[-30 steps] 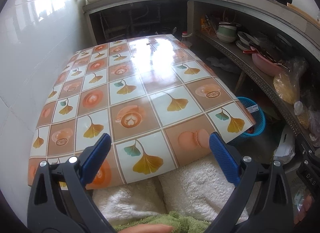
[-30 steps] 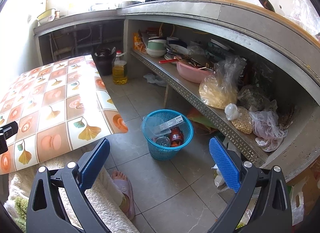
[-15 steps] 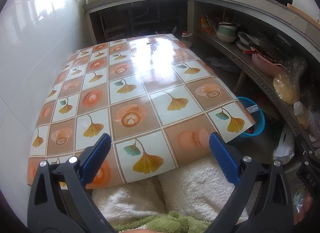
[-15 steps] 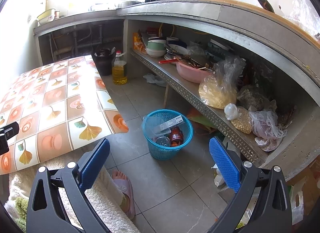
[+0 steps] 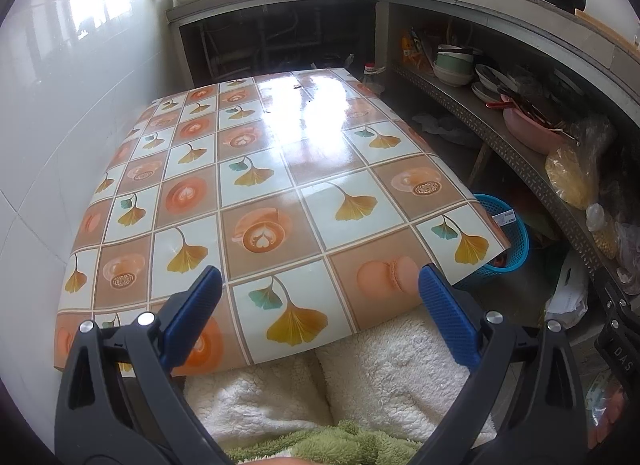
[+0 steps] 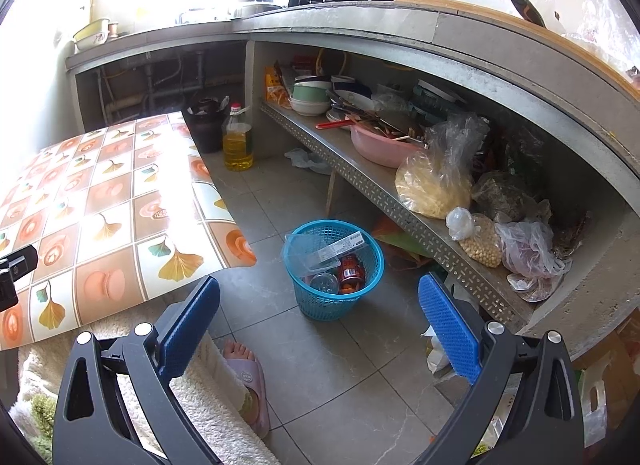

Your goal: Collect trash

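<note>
A blue mesh wastebasket (image 6: 334, 265) stands on the grey floor tiles beside the table, and its rim (image 5: 506, 233) peeks out past the table's right corner in the left wrist view. Inside it lie a clear plastic tray, a flat wrapper, a red can and a round lid. My right gripper (image 6: 319, 319) hangs open above the floor just in front of the basket, holding nothing. Over the near edge of the patterned table (image 5: 260, 193), my left gripper (image 5: 320, 315) is open and holds nothing. No loose trash shows on the tabletop.
A person's white fleecy legs (image 5: 360, 385) and a foot in a pink slipper (image 6: 250, 377) sit below the grippers. A low metal shelf (image 6: 400, 217) on the right carries bowls, a pink basin and plastic bags. An oil bottle (image 6: 238, 141) stands on the floor.
</note>
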### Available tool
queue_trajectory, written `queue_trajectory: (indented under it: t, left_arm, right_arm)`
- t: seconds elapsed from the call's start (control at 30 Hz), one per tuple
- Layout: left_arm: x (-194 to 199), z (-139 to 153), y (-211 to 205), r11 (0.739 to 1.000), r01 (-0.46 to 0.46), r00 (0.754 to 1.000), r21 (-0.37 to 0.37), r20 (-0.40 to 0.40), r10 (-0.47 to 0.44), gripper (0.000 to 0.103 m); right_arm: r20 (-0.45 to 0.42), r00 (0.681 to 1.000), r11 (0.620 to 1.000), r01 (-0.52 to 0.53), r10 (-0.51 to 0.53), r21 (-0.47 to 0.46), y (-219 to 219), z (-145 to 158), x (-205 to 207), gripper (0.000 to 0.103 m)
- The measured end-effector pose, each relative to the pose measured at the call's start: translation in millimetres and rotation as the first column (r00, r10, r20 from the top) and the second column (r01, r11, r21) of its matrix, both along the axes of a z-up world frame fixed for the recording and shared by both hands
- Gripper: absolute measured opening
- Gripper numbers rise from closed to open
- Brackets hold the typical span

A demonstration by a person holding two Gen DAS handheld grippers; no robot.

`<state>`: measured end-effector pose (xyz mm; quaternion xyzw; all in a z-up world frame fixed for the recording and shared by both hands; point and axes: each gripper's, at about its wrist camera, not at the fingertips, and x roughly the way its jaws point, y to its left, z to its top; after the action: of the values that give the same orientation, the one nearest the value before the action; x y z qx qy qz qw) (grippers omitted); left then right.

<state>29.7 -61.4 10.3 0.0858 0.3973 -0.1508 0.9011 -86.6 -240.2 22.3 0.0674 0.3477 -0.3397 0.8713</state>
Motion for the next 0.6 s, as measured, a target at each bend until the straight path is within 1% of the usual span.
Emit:
queue_trajectory:
  t: [0.6]
  left_arm:
    - [-1.0, 0.5, -0.1, 1.0, -0.002, 1.0, -0.001, 0.001, 0.002, 0.095]
  right_arm:
    - [0.002, 1.0, 1.0, 0.001, -0.001, -0.001, 0.9, 0.6, -0.1, 0.097]
